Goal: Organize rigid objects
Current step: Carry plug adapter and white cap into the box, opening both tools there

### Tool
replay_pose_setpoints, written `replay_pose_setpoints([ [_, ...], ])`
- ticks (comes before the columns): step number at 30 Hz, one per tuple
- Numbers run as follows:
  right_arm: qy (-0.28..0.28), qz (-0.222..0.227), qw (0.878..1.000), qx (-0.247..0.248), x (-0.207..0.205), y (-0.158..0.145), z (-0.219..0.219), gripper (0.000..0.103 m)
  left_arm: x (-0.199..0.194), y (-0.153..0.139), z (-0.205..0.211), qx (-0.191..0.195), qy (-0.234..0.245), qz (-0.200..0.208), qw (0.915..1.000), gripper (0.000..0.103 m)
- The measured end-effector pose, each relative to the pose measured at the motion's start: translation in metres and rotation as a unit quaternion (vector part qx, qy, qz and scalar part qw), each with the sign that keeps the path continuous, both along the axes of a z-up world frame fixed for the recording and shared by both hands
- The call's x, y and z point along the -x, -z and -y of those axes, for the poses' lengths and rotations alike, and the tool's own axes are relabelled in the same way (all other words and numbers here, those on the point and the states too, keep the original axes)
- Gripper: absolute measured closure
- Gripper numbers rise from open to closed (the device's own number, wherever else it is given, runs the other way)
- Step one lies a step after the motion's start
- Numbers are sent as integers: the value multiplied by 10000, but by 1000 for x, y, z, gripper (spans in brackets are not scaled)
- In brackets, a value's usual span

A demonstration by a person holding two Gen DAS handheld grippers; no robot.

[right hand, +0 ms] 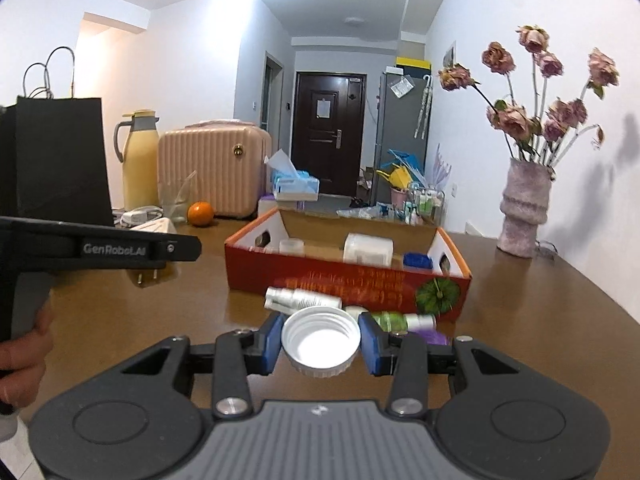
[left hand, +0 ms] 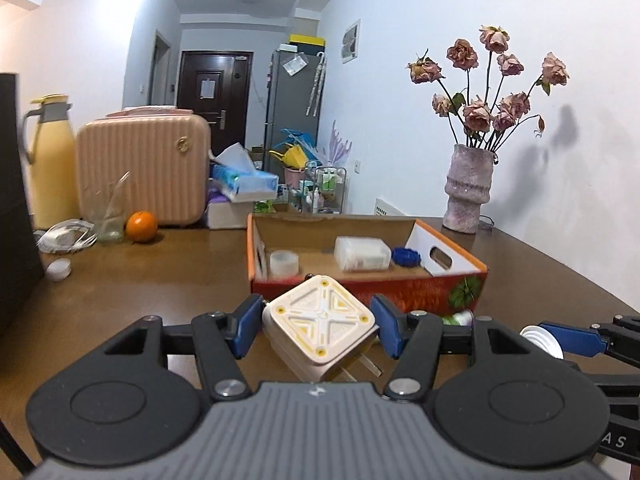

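Your left gripper [left hand: 318, 330] is clamped on a cream plug adapter [left hand: 322, 330]: both blue pads [left hand: 246, 330] press against its opposite sides, and it sits tilted between them, its patterned square face turned up toward the camera and its metal prongs pointing down and to the right. The adapter is lifted clear of the brown table [left hand: 160, 272], just in front of the near wall of the orange cardboard box [left hand: 360, 286].

Your right gripper [right hand: 320, 344] is closed on a white screw cap [right hand: 320, 342], held by its ribbed rim with the hollow side facing up. The pads touch the rim on both sides, so the jaws stand only as wide as the cap. It too hangs above the table, short of the box's near wall.

Inside the box you can see a roll of clear tape [left hand: 284, 263] at the left, a white lidded container [left hand: 362, 254] in the middle and a small blue object [left hand: 406, 257] toward the right end. On the table, touching or just beside the box's front wall, lie a small white bottle [right hand: 302, 300] on its side and a green-labelled bottle [right hand: 400, 320], also lying down. From the right wrist view, your left gripper's side shows at the left edge, with the adapter's prongs poking out beneath it.
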State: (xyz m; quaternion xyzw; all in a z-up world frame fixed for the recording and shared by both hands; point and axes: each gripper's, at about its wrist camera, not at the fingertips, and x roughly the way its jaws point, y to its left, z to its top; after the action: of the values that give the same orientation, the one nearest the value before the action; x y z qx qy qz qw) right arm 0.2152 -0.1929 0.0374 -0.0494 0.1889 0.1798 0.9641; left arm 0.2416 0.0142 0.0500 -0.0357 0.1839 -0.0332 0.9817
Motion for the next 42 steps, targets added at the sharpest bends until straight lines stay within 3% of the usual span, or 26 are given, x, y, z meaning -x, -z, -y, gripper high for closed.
replay_pose_setpoints([
  [5,-307,-71,9991,-293,-69,-18,-4,63,-72,-14,2,-130,280,-27,9995,43],
  [10,-416,-263,9976,-495,-154,-27,-12,63,-150,-7,1,-170,455,-378,9981,43],
  [16,-476,-1066,9885,-966,-263,-15,-17,63,-215,25,-4,-220,645,-941,9932,42],
  [24,-481,-1807,9808,-553,-364,18,-62,63,-268,48,-11,-385,829,-1297,9873,42],
  [26,-473,-1861,9805,-420,-376,25,-72,63,-276,53,-12,-353,793,-1345,9871,42],
  [30,-404,-1898,9805,-323,-389,39,-81,51,-281,61,-16,-170,917,-1311,9870,30],
  [33,-403,-1896,9801,-423,-391,38,-80,50,-281,57,-19,-148,967,-1295,9867,24],
  [42,-218,-1692,9847,-354,-377,16,-67,50,-271,37,-30,15,643,-1133,9915,22],
])
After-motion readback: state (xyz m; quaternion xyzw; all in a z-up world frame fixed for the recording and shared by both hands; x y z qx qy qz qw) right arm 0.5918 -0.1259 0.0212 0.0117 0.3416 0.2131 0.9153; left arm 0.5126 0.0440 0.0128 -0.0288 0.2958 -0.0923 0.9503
